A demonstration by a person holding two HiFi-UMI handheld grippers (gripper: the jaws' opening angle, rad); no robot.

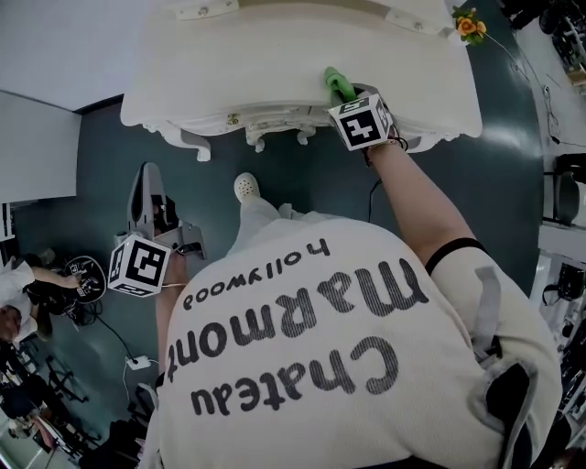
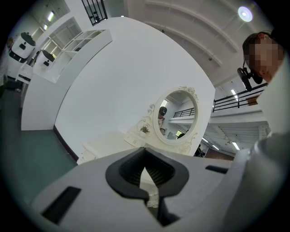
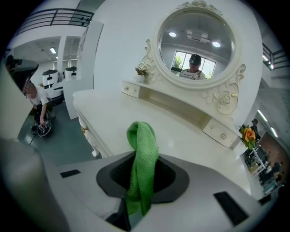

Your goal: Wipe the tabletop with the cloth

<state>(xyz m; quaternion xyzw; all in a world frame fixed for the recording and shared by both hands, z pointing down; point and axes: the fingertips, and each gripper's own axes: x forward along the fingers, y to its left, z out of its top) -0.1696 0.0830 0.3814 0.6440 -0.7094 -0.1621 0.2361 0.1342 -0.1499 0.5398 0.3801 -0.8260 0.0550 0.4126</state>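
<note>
Right claw (image 3: pixel 141 181) pinches a green cloth (image 3: pixel 142 154), its jaws pressed onto the lower folds while the rest stands up between them in a twisted bunch. The white dressing table's worktop (image 3: pixel 118 113) lies just ahead of it, bare and pale, with no smear or wet streak to be made out. In the head view the cloth sits over the worktop's front edge; whether its tip touches the surface cannot be told. The oval mirror (image 3: pixel 197 43) rises at the back, above a narrow shelf with small drawers. The left claw (image 2: pixel 147 179) is pressed together on nothing and hangs low over the dark floor, well apart from the table. An orange flower sprig (image 1: pixel 470 26) lies at the worktop's far right corner. Judging by this, the cloth is in hand and brought to the table, but the wiping itself seems hardly begun: it needs laying flat and sweeping across.
</note>
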